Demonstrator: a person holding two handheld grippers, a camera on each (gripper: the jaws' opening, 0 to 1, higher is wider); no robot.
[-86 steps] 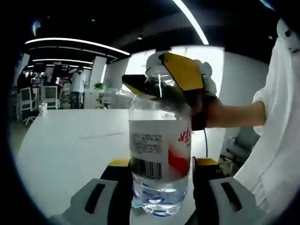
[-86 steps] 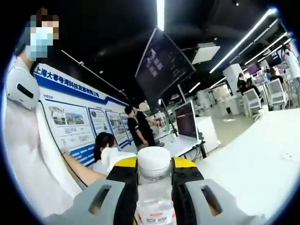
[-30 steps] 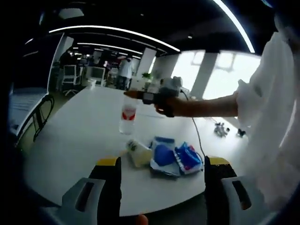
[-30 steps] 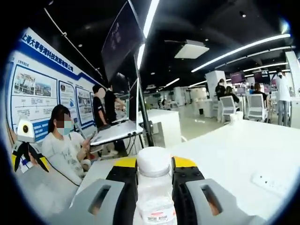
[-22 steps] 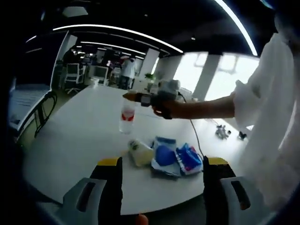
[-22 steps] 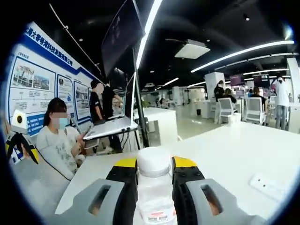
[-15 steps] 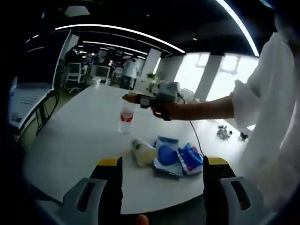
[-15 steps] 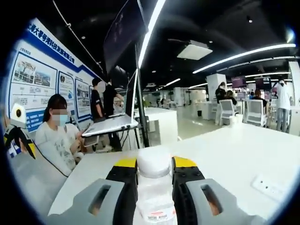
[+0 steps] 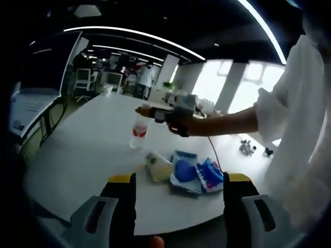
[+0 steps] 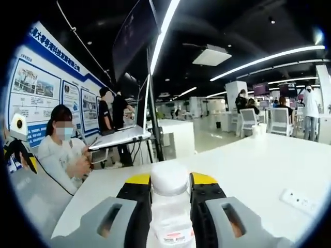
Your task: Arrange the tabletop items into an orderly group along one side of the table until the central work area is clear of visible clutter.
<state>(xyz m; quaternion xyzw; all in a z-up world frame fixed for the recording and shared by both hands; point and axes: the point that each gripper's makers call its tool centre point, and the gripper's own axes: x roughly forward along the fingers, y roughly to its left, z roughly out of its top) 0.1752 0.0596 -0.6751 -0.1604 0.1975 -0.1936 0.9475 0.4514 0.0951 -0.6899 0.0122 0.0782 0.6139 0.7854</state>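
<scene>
Right gripper (image 10: 170, 206): we see its jaws clamped on the neck of the water bottle (image 10: 169, 206), white cap between them; in the left gripper view the bottle (image 9: 138, 132) stands upright on the white table (image 9: 83, 155). Left gripper (image 9: 176, 212): jaws wide, holding nothing. Blue packets (image 9: 195, 174) and a yellowish container (image 9: 158, 166) lie near the table edge. Open office beyond.

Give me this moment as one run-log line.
right gripper: shut on water bottle, over table | left gripper: open, empty | blue packets, small bottle: near edge
</scene>
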